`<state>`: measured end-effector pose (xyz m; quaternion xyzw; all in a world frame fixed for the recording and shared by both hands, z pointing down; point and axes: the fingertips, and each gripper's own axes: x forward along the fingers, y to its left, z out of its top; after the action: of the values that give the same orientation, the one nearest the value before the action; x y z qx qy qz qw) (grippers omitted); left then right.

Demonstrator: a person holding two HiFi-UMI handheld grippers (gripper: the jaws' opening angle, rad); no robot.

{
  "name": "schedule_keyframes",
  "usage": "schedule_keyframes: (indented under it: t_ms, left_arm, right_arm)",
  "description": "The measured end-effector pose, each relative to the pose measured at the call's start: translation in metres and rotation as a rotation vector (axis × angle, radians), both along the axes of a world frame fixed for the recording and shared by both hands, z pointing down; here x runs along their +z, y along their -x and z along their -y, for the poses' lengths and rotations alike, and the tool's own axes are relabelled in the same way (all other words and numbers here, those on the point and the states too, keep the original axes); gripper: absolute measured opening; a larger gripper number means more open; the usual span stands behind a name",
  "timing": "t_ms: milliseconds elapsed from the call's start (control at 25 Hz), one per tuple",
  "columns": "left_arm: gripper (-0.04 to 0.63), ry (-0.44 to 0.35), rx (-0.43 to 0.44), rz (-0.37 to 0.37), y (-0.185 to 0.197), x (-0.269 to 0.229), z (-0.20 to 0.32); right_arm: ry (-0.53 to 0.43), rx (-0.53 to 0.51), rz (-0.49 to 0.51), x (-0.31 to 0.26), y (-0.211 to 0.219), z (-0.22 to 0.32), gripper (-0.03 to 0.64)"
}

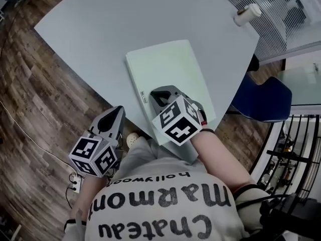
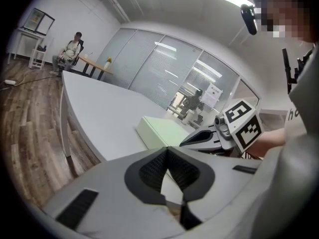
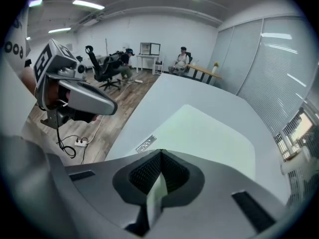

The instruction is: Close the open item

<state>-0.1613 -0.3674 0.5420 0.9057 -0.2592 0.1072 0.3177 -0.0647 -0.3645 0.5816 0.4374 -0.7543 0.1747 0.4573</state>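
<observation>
Since the left gripper (image 1: 119, 110) and right gripper (image 1: 159, 95) were both pressed together empty, a sloppy nudge could've slid the folder (image 1: 168, 67) off the table (image 1: 95, 29).

Office: blind-lined glass partitions (image 3: 279, 68), swivel chair (image 3: 102, 68), far desks (image 3: 202, 71), strip lights (image 3: 87, 4).

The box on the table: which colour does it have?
The box is pale green; the head view shows it best.

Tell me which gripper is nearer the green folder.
Right. The right gripper sits over the green folder at its near edge; the left gripper is off to the folder's left by the table edge, apart from it.
</observation>
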Motion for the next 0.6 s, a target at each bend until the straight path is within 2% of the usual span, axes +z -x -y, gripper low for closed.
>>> schedule_keyframes:
  t_ms: [120,280,600]
  left_arm:
    - [0.0,-0.014,-0.005,0.0,0.003,-0.005,0.004]
    - [0.0,-0.033,-0.008,0.003,0.007,-0.011,0.008]
    - [0.0,-0.1,-0.03,0.04,0.012,-0.038,-0.007]
  right_arm:
    - [0.061,-0.01,-0.069,0.005,0.002,0.004,0.0]
    - [0.132,-0.086,-0.169,0.015,0.009,0.013,-0.005]
    - [0.238,-0.162,-0.218,0.016,0.012,0.013,-0.009]
